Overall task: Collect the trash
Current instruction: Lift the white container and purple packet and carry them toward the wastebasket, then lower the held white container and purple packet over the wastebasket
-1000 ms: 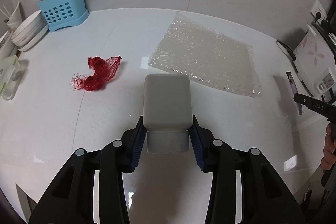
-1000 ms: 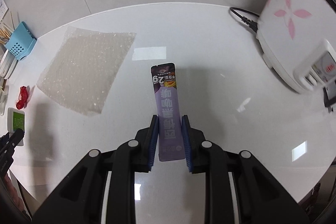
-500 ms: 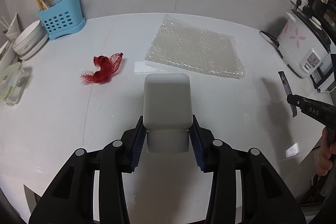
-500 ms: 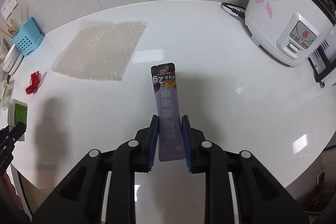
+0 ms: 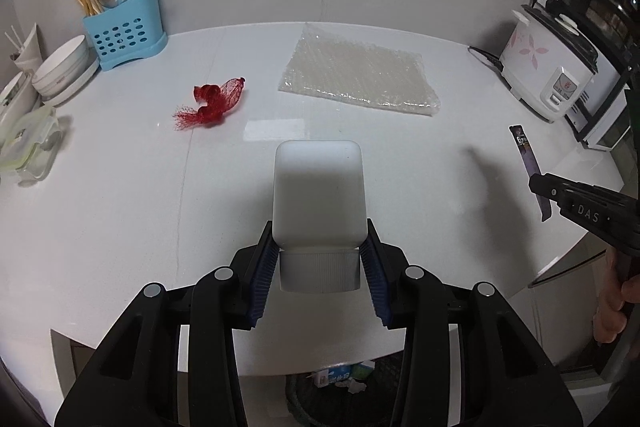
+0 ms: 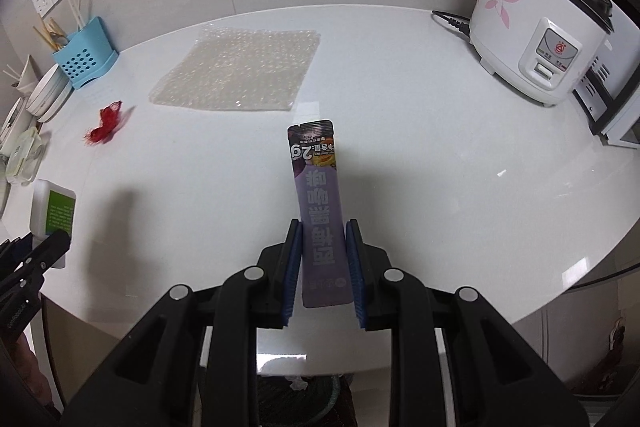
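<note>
My left gripper [image 5: 319, 263] pinches the white bottle [image 5: 319, 195] near its cap, my right gripper [image 6: 323, 267] pinches the purple sachet [image 6: 320, 211], both above the table edge [image 5: 568, 251]. Risk: the bin [image 5: 340, 399] below is mostly hidden, so a drop may miss; the smooth bottle may slip.

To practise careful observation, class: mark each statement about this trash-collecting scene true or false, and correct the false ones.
1. The left gripper holds a white bottle. True.
2. The right gripper is empty. False: it grips a purple sachet.
3. The red mesh net lies on the table. True.
4. The bubble wrap is inside the blue utensil holder. False: it lies flat on the table.
</note>
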Available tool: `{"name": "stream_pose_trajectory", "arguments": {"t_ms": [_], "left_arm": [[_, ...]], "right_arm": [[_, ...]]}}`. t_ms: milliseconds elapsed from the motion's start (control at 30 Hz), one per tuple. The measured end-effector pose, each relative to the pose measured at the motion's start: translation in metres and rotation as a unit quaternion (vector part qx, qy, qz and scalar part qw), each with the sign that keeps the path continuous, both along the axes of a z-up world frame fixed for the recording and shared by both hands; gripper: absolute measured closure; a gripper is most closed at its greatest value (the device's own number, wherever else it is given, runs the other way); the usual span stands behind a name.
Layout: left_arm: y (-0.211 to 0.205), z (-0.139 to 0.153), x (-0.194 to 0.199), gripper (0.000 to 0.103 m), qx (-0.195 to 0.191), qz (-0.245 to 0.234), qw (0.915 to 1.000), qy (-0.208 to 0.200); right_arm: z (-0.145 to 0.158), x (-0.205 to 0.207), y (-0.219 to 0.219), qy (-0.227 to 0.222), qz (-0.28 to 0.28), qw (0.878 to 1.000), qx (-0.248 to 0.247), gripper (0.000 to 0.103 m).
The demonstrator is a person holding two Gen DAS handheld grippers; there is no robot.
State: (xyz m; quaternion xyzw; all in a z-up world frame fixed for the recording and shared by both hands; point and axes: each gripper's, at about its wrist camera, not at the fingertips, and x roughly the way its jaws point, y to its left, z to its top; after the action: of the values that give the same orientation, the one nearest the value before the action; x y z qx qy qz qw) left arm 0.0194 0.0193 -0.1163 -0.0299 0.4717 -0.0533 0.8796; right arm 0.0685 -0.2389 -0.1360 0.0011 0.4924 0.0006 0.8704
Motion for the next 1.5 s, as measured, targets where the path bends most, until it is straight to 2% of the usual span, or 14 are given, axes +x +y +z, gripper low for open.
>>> {"name": "stream_pose_trajectory", "arguments": {"t_ms": [333, 700, 933, 1500], "left_arm": [[-0.005, -0.002, -0.052, 0.063, 0.005, -0.026, 0.9997, -0.001], [-0.032, -0.023, -0.116, 0.063, 0.004, -0.031, 0.9995, 0.008], [-0.044, -0.043, -0.142, 0.063, 0.001, -0.039, 0.9991, 0.018], [-0.043, -0.082, -0.177, 0.063, 0.002, -0.032, 0.9986, 0.042]], "right_arm": [[0.007, -0.058, 0.022, -0.014, 0.007, 1.000, 0.016, 0.082], [0.007, -0.119, 0.042, -0.031, 0.092, 0.995, 0.009, 0.082], [-0.011, -0.153, 0.048, -0.020, 0.132, 0.991, 0.012, 0.082], [-0.064, -0.193, 0.060, 0.018, 0.165, 0.986, 0.012, 0.082]]}}
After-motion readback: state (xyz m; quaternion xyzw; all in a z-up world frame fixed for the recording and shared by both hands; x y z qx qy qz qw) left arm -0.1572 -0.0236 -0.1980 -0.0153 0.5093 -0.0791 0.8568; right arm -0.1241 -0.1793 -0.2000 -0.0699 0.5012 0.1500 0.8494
